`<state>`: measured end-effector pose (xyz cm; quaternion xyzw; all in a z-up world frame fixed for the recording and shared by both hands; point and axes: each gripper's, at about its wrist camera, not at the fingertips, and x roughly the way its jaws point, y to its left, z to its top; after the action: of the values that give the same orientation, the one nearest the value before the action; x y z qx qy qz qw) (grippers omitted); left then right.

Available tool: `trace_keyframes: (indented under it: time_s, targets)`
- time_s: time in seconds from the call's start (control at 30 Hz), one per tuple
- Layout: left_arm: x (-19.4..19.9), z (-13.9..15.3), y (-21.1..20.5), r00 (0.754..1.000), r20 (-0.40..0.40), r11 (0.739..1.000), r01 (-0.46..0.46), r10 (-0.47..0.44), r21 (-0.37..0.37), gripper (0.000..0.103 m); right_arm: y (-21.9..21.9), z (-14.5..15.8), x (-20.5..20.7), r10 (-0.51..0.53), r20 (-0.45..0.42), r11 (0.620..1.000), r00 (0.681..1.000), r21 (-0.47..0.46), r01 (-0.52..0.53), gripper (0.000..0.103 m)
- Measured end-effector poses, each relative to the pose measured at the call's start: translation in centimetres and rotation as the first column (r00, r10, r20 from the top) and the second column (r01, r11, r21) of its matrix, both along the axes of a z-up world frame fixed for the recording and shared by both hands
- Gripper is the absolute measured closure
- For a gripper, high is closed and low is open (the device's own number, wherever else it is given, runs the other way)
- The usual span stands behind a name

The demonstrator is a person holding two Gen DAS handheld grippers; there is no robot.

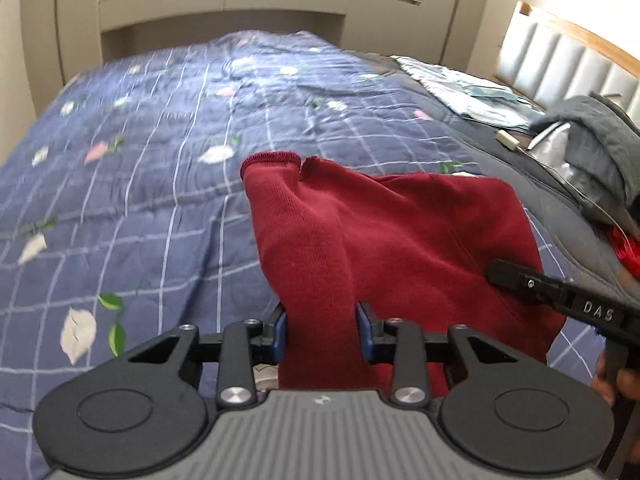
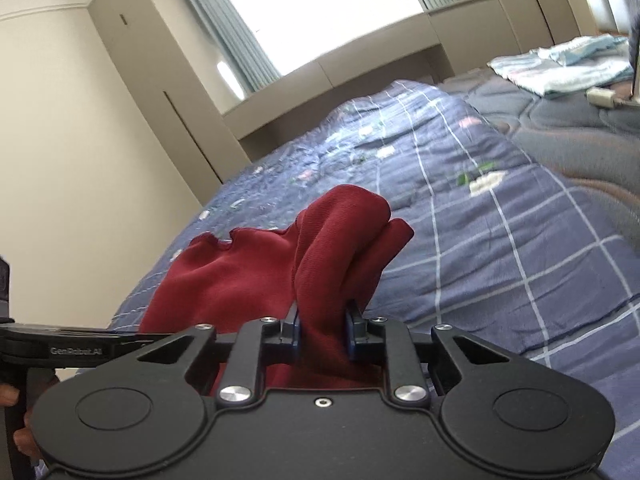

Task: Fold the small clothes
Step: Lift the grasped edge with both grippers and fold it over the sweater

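Right now both grippers hold one dark red knit garment (image 1: 384, 232) above a bed covered with a blue checked quilt (image 1: 140, 184) printed with pale flowers and green leaves.

From the left wrist view, the left gripper (image 1: 322, 330) has its jaws pinching a bunched fold of the red cloth between the blue pads (image 1: 280, 330). Beyond the jaws the cloth runs forward as a rolled tube that ends in a ribbed hem, and the rest spreads to the right as a broad sheet over the quilt. At the right edge of this view the other tool's black finger lies across the lower right part of the garment.

From the right wrist view, the right gripper (image 2: 323, 332) has its jaws pressed onto a thick bundle of the same red garment (image 2: 248, 276), which bulges up in rounded folds just past the fingertips. The cloth slopes off to the left toward the left tool, whose black body shows at the left edge.

Farther up the bed, near a padded headboard (image 1: 568, 60), lies a pale blue folded cloth (image 1: 460, 84). A heap of grey clothing (image 1: 596, 148) sits at the right side of the bed, well apart from the red garment.
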<state>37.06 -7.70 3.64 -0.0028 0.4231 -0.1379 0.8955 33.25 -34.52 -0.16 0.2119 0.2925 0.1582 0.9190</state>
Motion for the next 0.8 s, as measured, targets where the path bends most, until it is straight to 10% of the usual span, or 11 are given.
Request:
trace_keyframes:
  time_s: [0.43, 0.8]
  targets:
    - [-3.5, 3.3, 1.3, 0.998, 0.044, 0.999, 0.051, -0.051, 0.01, 0.069, 3.5, 4.3, -3.4, 0.091, 0.045, 0.995, 0.995, -0.044, -0.089, 0.083]
    - [-6.5, 4.8, 10.2, 0.995, 0.063, 0.991, -0.082, 0.076, 0.105, 0.069, 14.6, 4.9, -2.0, 0.239, 0.058, 0.97, 0.969, 0.041, -0.241, 0.083]
